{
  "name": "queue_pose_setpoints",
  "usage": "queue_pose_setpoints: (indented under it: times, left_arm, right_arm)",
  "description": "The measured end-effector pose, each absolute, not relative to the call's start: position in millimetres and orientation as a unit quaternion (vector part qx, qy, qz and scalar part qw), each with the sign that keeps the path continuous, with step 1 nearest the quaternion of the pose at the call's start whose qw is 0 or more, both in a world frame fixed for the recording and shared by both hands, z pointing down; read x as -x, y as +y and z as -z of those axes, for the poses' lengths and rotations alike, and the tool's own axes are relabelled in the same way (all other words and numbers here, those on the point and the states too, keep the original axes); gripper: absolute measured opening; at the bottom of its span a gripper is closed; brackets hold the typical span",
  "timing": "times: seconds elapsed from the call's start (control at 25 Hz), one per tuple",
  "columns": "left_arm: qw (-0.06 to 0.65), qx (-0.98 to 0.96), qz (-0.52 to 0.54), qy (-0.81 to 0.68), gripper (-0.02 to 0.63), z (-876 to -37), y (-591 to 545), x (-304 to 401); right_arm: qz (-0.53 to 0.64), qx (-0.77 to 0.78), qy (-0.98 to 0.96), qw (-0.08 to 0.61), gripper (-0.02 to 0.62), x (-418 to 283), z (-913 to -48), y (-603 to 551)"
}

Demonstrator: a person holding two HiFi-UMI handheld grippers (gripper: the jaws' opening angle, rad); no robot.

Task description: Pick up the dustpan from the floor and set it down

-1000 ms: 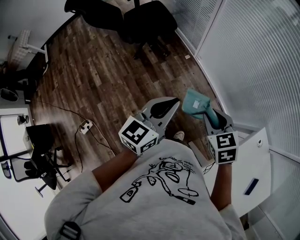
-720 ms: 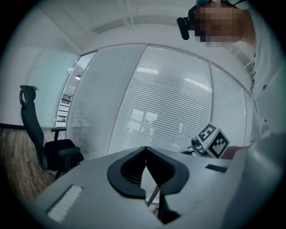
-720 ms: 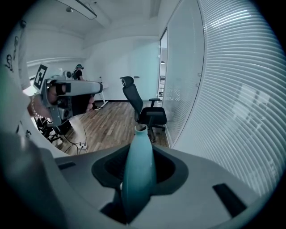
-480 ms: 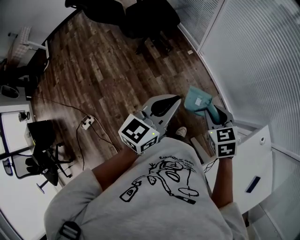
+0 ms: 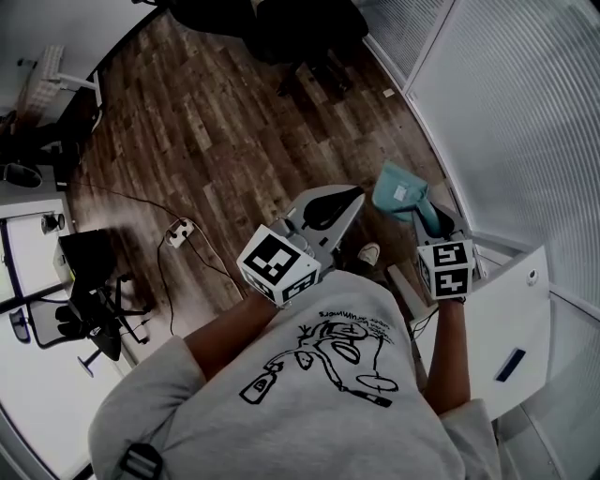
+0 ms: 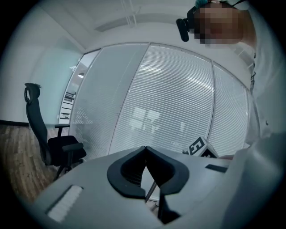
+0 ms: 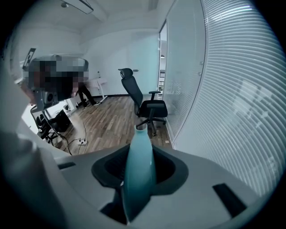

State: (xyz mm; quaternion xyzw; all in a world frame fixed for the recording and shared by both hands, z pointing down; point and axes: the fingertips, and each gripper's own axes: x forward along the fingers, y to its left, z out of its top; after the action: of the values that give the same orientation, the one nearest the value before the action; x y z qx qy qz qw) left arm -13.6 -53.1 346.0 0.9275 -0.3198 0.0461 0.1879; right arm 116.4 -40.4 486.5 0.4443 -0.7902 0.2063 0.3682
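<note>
The teal dustpan (image 5: 401, 193) hangs above the wooden floor (image 5: 206, 141), close to the glass wall. My right gripper (image 5: 433, 223) is shut on its handle (image 7: 139, 165), which runs up between the two black pads in the right gripper view. The pan's blade points away from me toward the floor. My left gripper (image 5: 354, 200) is held level just left of the dustpan, apart from it. Its jaws meet at the tips (image 6: 145, 150) with nothing between them.
Black office chairs (image 5: 281, 28) stand at the far end of the floor. A power strip with a cable (image 5: 180, 230) lies on the floor to the left. A white desk (image 5: 511, 319) is at my right, and a blinded glass wall (image 5: 506, 122) runs along the right side.
My right gripper has sunk a little with the dustpan still in its grip. The left gripper has stayed where it was.
</note>
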Motion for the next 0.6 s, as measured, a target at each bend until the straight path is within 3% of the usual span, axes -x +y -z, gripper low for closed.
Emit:
queue_pose_setpoints:
  times: [0.6]
  left_arm:
    - [0.2, -0.922, -0.056, -0.327, 0.002, -360, -50, 20]
  right_arm:
    - [-0.234, -0.44, -0.778, 0.382, 0.104, -116, -567, -47]
